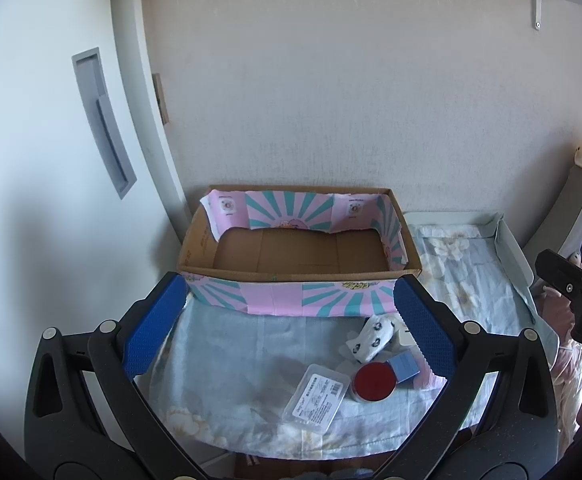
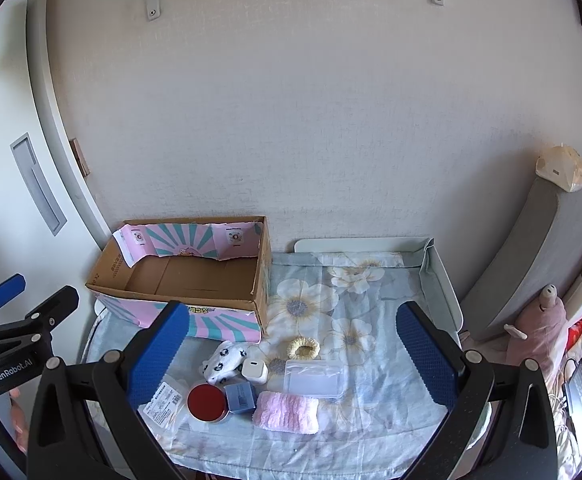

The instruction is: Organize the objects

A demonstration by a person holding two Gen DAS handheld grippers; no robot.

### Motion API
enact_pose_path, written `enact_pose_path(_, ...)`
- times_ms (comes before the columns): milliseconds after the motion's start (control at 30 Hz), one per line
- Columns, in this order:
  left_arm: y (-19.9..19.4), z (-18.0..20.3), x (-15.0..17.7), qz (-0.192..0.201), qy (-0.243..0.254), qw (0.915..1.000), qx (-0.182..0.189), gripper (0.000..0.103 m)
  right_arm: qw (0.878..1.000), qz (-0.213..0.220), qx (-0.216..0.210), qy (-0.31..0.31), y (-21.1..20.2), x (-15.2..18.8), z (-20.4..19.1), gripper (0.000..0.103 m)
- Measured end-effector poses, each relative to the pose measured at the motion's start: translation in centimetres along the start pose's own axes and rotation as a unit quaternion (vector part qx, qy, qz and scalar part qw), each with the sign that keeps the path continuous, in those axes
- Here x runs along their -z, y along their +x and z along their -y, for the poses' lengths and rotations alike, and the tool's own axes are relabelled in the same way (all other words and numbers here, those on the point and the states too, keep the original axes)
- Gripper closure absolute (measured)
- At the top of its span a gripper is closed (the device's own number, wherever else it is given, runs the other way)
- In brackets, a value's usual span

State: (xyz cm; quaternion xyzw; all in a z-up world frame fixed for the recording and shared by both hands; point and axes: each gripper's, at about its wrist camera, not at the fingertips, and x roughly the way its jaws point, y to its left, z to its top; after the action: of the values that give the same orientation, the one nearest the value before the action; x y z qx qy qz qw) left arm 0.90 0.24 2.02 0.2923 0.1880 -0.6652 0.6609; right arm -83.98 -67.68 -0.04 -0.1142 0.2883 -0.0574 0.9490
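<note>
Two tools hang above the cloth-covered tabletop, both with fingers spread wide and nothing between them. Your left tool looks straight over the near wall of the cardboard box, which sits at the far left against the wall, open-topped and, as far as its floor shows, holding nothing. Your right tool frames the cluster of loose things lying just in front of and to the right of that box.

From the right tool outward: the pink towel lies nearest, its long axis running left to right across the gap between the fingers. Touching its left end is the small blue box, then the red-lidded round tin, then the clear labelled packet half hidden behind the left finger. Behind the towel sits the clear flat case, with the white charger cube, the patterned sock and the yellow hair tie further back, close to the box's front corner.

Judging by this layout, nothing is sorted yet. Your right tool is the nearer one for most of the pile; the towel lies below and slightly ahead of it, so its fingers would close across the short width. Every carry then goes up and leftward over the box's near wall. The packet and tin lie closer to your left tool's reach.
</note>
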Motion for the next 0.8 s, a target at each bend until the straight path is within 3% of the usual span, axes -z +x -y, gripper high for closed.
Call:
enact_pose_path(433, 1.2, -0.6, 1.6, -0.037, -0.043, 0.9978, -0.036, 0.000, 1.000, -0.005, 0.014, 0.007, -0.1, 0.4, 1.6, 0.000)
enact_pose_path(567, 2.4, -1.3, 3.3, -0.064, -0.066, 0.9949, -0.043, 0.000, 1.000, -0.007, 0.024, -0.007, 0.4, 0.5, 2.7, 0.000)
enact_pose_path(800, 5.2, -1.0, 7.8, -0.114, -0.073, 0.9892, -0.056, 0.000, 0.998, -0.050, 0.025, -0.014, 3.2, 2.6, 4.4, 0.000)
